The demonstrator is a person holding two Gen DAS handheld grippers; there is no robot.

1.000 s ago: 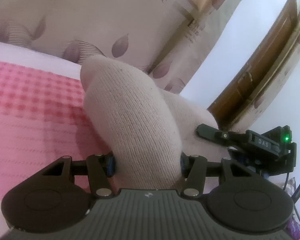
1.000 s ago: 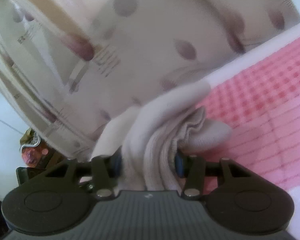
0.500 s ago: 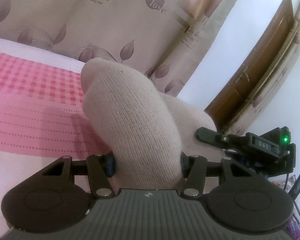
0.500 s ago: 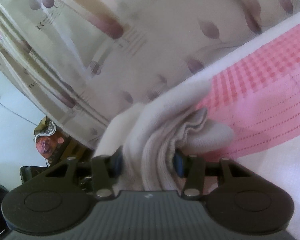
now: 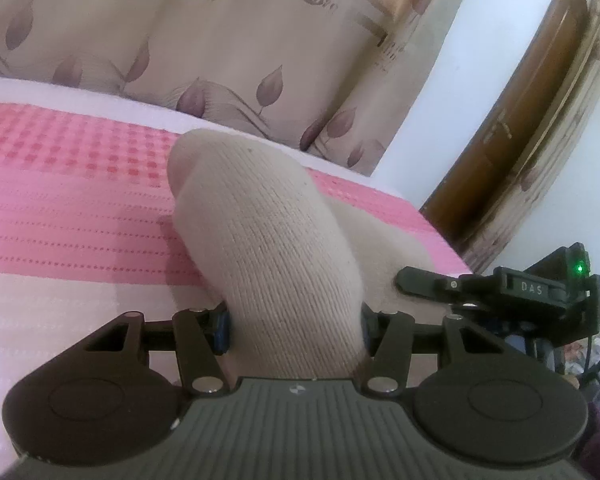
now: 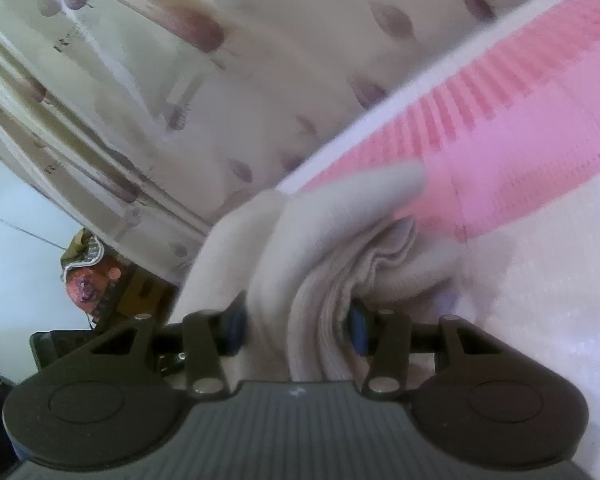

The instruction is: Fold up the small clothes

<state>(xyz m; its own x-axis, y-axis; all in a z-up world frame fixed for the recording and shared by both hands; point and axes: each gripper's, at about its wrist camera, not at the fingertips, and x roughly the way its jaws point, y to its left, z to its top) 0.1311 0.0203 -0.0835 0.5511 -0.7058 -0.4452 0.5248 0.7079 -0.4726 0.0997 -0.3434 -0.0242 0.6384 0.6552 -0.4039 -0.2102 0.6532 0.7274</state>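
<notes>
Both the left gripper (image 5: 294, 326) and the right gripper (image 6: 298, 326) have their jaws pinching a beige sock (image 5: 276, 248) above the pink bed (image 5: 80, 200), the far curtain (image 5: 260, 20) reading "love", the other gripper (image 5: 536, 288) marked "DAS".

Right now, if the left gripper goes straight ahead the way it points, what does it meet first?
The left gripper is shut on the sock, which fills its line. Beyond the sock it would probably meet the pink bedspread before the curtain, though depth is unclear.
</notes>
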